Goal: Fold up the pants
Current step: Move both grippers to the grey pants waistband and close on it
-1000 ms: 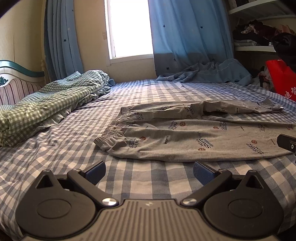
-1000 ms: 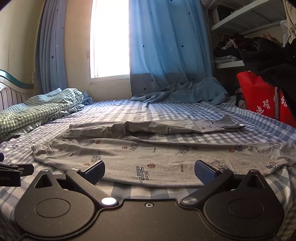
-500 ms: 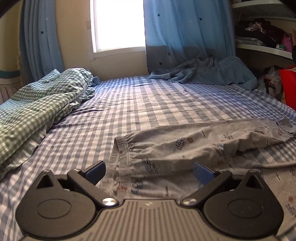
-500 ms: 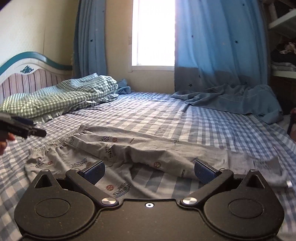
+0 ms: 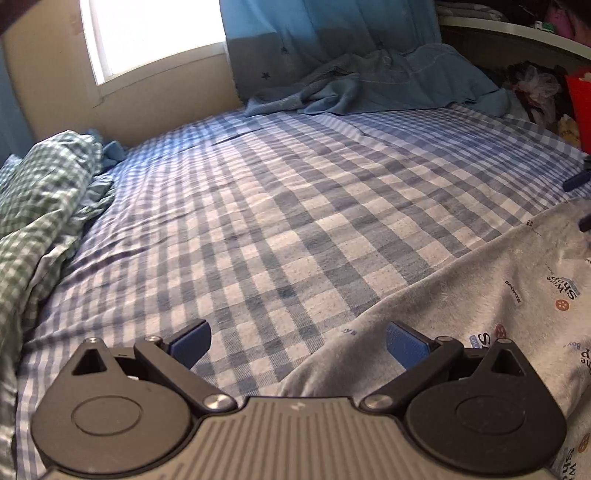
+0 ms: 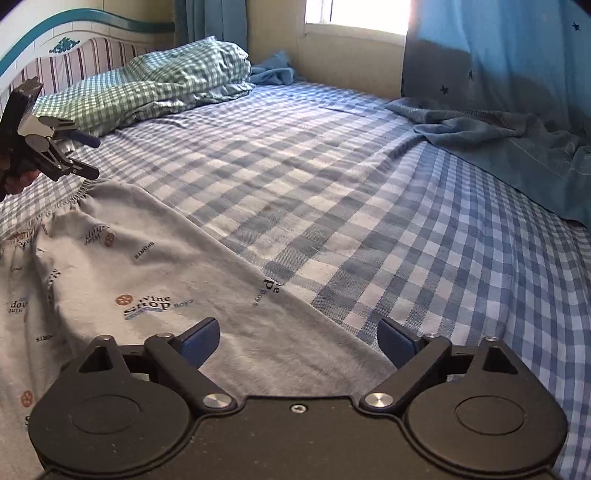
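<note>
Left wrist view: left gripper (image 5: 298, 341) low over the bed sheet (image 5: 295, 206), blue pads (image 5: 192, 341) spread wide, nothing between them. Grey printed pants (image 5: 480, 295) lying flat on the sheet, filling the lower right — far edge running diagonally up toward the right, right pad just above the cloth, left pad over bare checks. Tips of the right gripper (image 5: 576, 201) peeking in at the right border (too little showing here to judge their spread). Green checked quilt (image 5: 40, 199) bunched at the left, blue blanket (image 5: 376, 85) heaped under the curtain (image 5: 325, 33), window (image 5: 151, 33) bright behind.

Right wrist view: right gripper (image 6: 298, 338) also gaping, pads apart and holding nothing, left pad over the pants (image 6: 129, 288), right pad over bare sheet (image 6: 351, 173) just beyond the cloth's edge. Elastic waistband (image 6: 55, 208) gathered at the far left end of the pants. Left gripper (image 6: 86, 157) hovering just above that waistband, held in a hand (image 6: 16, 177) at the frame edge — fingers parted, not touching the fabric. Quilt (image 6: 147, 85) against the headboard (image 6: 74, 40), blanket (image 6: 517, 144) at the right.
</note>
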`<state>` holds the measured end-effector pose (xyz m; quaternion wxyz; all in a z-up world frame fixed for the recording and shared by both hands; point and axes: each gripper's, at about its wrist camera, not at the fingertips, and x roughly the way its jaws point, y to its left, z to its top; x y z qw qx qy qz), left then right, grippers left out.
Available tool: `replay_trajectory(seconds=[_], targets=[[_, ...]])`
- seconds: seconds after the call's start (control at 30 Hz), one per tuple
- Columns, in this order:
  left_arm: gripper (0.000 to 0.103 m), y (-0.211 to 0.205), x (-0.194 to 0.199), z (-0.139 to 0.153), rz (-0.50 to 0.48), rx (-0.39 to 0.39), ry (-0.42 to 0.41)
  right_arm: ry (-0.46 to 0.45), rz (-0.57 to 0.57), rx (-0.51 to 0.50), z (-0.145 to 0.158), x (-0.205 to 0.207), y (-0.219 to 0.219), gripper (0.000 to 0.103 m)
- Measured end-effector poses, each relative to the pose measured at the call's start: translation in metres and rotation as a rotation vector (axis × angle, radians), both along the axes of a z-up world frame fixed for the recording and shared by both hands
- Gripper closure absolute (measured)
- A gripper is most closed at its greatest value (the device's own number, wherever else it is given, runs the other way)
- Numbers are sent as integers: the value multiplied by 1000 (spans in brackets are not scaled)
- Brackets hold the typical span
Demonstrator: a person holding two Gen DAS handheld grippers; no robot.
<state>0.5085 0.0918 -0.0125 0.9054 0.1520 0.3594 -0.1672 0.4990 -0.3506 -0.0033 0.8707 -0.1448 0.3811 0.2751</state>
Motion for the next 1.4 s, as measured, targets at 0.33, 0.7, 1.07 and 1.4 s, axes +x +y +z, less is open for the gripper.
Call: replay_trajectory(seconds=[0.33, 0.7, 1.07, 1.4], targets=[[66, -27, 27, -38, -160, 110, 143, 100, 61, -73, -28, 36, 1, 56], [103, -58, -1, -14, -64, 198, -13, -88, 8, -193, -17, 16, 26, 103], [103, -55, 44, -34, 95, 179, -43, -162, -111, -285, -37, 73, 54, 103], [37, -23, 41, -27, 31, 54, -59, -94, -43, -117, -24, 75, 34, 57]])
